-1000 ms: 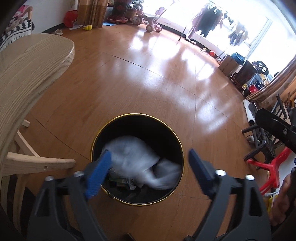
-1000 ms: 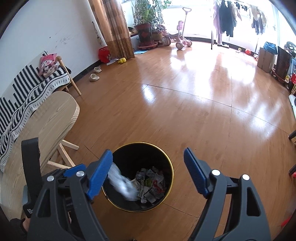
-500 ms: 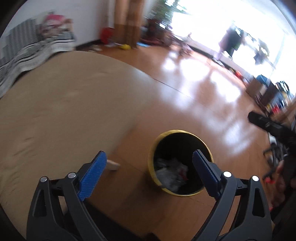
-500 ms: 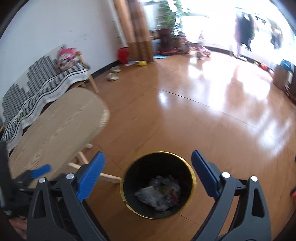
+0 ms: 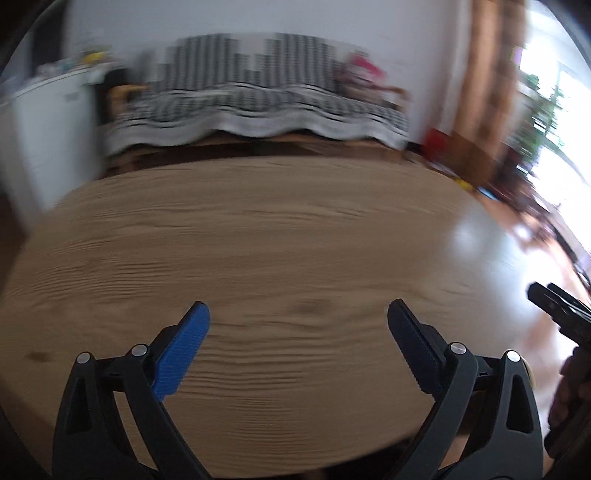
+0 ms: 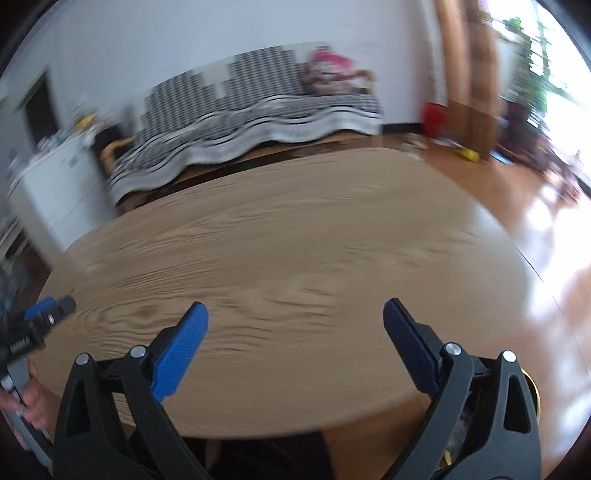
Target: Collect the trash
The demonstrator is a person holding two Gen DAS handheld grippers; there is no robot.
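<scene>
Both views motion-blurred. Oval light-wood grained table point(image 5: 258, 258) fills foreground. Behind it, bench draped in black-and-white striped cloth point(image 5: 258, 99) against plain white wall point(image 6: 221, 33). White cabinet point(image 5: 44, 122) at left. Brown curtain point(image 5: 487, 85) and bright overexposed window point(image 6: 565, 92) at right. Glossy orange-brown wood floor point(image 6: 535, 206) with strong glare patches.
</scene>
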